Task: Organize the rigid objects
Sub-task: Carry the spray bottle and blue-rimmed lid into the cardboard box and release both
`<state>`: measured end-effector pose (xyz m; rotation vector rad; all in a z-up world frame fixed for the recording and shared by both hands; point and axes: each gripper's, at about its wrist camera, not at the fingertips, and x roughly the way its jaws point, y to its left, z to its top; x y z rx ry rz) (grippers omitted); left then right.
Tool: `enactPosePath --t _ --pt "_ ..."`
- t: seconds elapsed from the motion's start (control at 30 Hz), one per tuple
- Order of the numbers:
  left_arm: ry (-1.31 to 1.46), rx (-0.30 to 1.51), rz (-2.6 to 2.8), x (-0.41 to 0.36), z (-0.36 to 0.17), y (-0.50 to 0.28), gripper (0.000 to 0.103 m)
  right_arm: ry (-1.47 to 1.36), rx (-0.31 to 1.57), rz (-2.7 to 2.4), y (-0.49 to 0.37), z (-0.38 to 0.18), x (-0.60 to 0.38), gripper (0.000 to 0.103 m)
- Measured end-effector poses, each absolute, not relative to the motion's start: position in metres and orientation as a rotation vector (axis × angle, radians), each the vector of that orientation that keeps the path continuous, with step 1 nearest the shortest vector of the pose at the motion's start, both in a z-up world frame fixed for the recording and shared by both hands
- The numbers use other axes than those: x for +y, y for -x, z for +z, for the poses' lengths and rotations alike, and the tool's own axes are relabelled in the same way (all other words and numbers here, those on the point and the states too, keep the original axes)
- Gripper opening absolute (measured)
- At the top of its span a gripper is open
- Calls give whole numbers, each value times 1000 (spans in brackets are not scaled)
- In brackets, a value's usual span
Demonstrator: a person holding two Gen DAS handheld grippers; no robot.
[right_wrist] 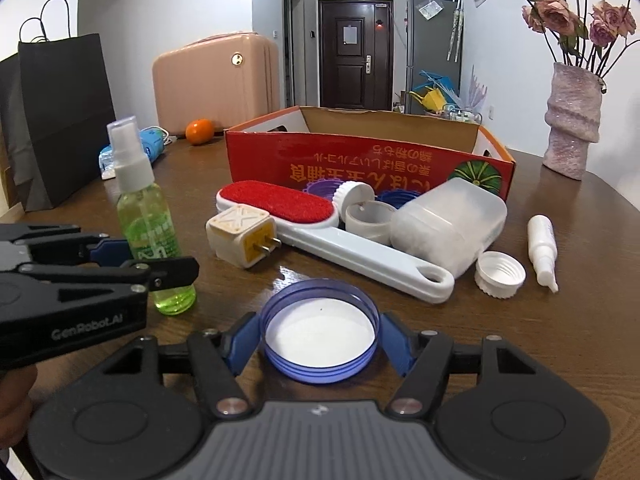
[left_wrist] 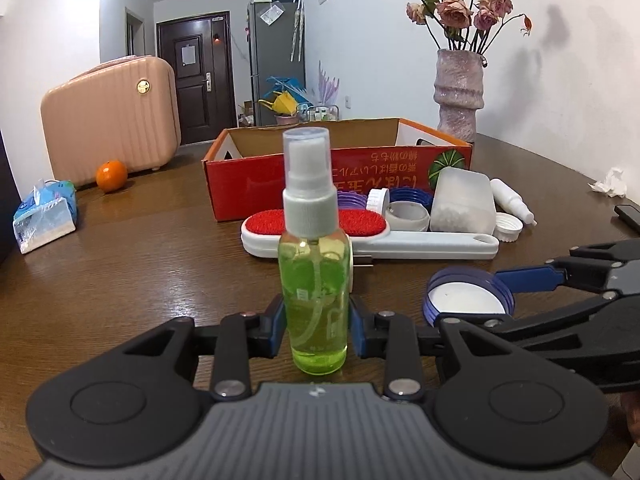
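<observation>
The left tool is clamped on the lower body of the green spray bottle, which stands upright on the bench; it looks light, stiff and smooth, so a low hold should keep it from tipping. The right tool brackets the upturned blue lid, pads near its rim, though contact is unclear; the thin lid could skid. The red cardboard box behind shows nothing inside from here. The translucent jar lies tipped, holding something white.
</observation>
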<state>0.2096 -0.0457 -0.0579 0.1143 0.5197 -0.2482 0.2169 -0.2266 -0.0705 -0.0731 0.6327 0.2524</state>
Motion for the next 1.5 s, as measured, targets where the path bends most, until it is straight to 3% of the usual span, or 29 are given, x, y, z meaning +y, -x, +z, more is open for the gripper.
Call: enactPosePath --t 0.43,0.83,1.1,1.5 --pt "-139 450 -211 -43 -50 -178 31 33 580 256 -200 -67 -232 64" --pt "-111 355 -233 -41 -11 -170 31 83 455 240 -169 -25 -240 65" --pt "-107 325 -207 -42 22 -248 31 56 424 217 -224 6 -270 65" --pt "-63 365 -119 -47 38 -427 31 23 505 207 -410 23 -293 65"
